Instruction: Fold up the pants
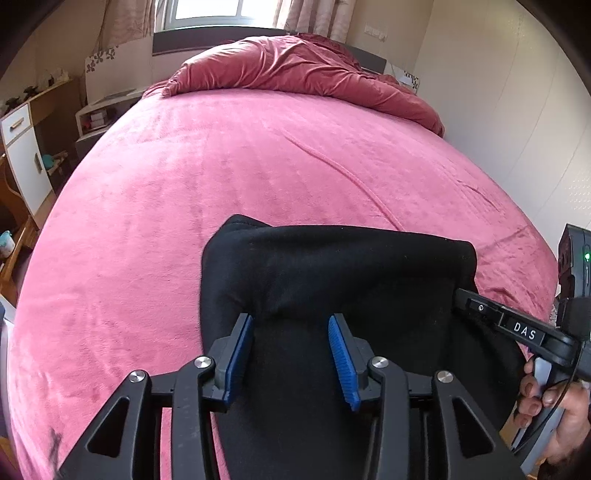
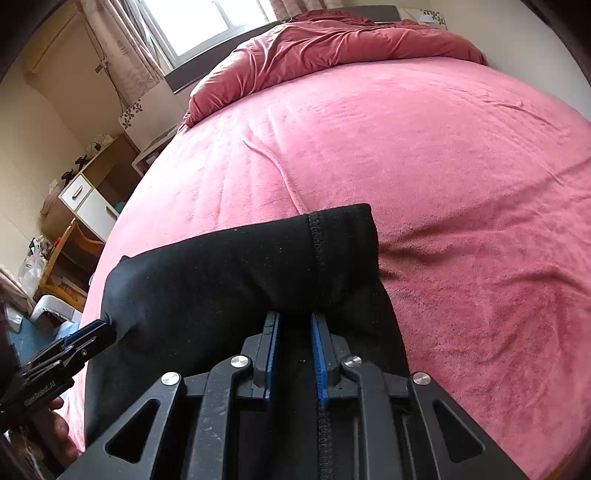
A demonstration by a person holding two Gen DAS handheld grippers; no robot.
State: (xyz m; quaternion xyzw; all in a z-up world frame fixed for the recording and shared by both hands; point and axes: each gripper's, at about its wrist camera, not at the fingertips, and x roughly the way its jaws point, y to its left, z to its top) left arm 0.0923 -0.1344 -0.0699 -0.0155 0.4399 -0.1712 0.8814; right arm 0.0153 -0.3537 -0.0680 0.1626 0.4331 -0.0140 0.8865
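Black pants (image 1: 332,273) lie at the near edge of a pink bed (image 1: 221,166), with a rounded fold raised in front of both grippers. My left gripper (image 1: 291,325) has its blue pads (image 1: 341,354) wide apart, with black cloth lying between them. My right gripper (image 2: 294,321) has its pads close together on a bunch of the pants (image 2: 240,273) beside a stitched seam (image 2: 317,240). The right gripper also shows at the pants' right edge in the left wrist view (image 1: 461,295). The left gripper shows at the pants' left edge in the right wrist view (image 2: 107,330).
A crumpled red duvet (image 1: 295,70) lies at the head of the bed under a window (image 1: 210,11). A white and wood cabinet (image 1: 22,147) and a desk stand left of the bed. A pale wall (image 1: 517,110) runs along the right side.
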